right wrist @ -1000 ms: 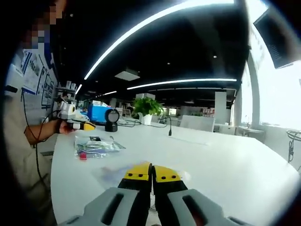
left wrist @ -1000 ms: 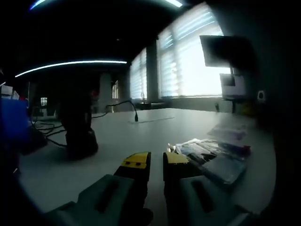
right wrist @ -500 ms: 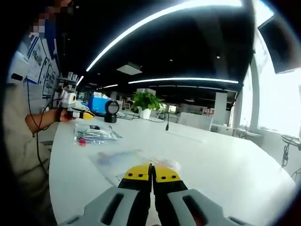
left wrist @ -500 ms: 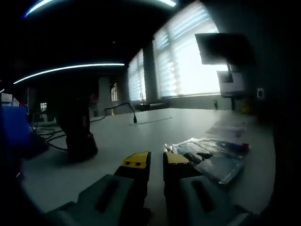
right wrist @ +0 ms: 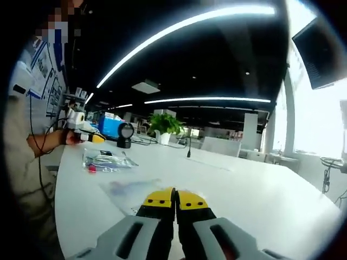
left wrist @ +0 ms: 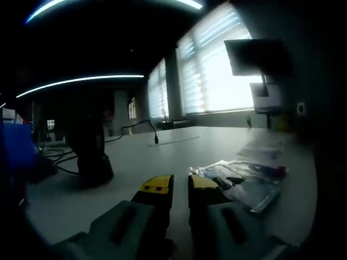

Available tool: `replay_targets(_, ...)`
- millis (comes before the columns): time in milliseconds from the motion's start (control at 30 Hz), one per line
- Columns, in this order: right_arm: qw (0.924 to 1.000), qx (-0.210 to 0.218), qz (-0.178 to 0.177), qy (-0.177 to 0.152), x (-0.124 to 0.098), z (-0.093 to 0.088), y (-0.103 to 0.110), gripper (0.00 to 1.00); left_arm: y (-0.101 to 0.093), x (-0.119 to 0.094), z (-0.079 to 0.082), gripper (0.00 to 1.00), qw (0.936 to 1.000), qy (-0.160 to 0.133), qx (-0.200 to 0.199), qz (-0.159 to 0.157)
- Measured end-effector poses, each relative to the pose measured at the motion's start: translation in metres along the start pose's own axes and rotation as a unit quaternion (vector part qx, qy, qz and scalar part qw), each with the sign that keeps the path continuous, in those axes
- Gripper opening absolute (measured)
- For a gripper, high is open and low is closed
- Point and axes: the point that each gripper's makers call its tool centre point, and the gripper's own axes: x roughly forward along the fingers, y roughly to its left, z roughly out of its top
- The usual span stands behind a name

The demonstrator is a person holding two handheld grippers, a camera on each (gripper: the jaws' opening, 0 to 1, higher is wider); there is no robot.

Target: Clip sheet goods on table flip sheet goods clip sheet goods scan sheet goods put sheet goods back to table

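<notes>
1. In the right gripper view, my right gripper point(right wrist: 174, 199), with grey arms and yellow tips, rises from the bottom, its two jaws pressed together with no gap that I can see. The tips sit at the near edge of a clear flat plastic sheet pack with a faint bluish print point(right wrist: 133, 192) lying on the white table point(right wrist: 255, 189); I cannot tell whether the jaws actually pinch that edge.
2. In the left gripper view, my left gripper point(left wrist: 180, 187), of the same build, has its yellow tips a narrow slot apart, with nothing between them.
3. Just right of those tips lies a pile of clear plastic bags with dark and blue contents and a red strip point(left wrist: 246, 179), resting flat on the pale tabletop point(left wrist: 152, 157).
4. To the left of the left gripper, farther back, a dark round-headed device on a stand point(left wrist: 92, 157) sits upright on the table with black cables point(left wrist: 54, 149) trailing beside it.
5. In the right gripper view, that same pile of bags point(right wrist: 105, 161) lies well beyond the sheet pack, toward the left edge of the table, with my left gripper point(right wrist: 89, 137) held in my hand point(right wrist: 69, 137) near it.
6. Farther off stand a blue box point(right wrist: 111, 128), a green potted plant point(right wrist: 164, 124) and a thin black gooseneck microphone point(right wrist: 188, 147).
7. At the far right, bright windows with blinds point(left wrist: 217, 70) and a dark wall-mounted screen point(left wrist: 257, 57).
</notes>
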Motion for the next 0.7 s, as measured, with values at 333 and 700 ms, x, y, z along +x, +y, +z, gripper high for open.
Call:
replay_targets(333,0.9999,-0.003,0.002,0.012,-0.001,-0.005,0.002,0.0,-0.006,-0.001,0.0,0.04,0.9999,-0.001,0.011,-0.008)
replay_targets(700,0.9999,-0.003,-0.007,0.012,0.0,-0.006,-0.002,0.0,-0.01,-0.001,0.0,0.04,0.9997,0.0,0.019,-0.016)
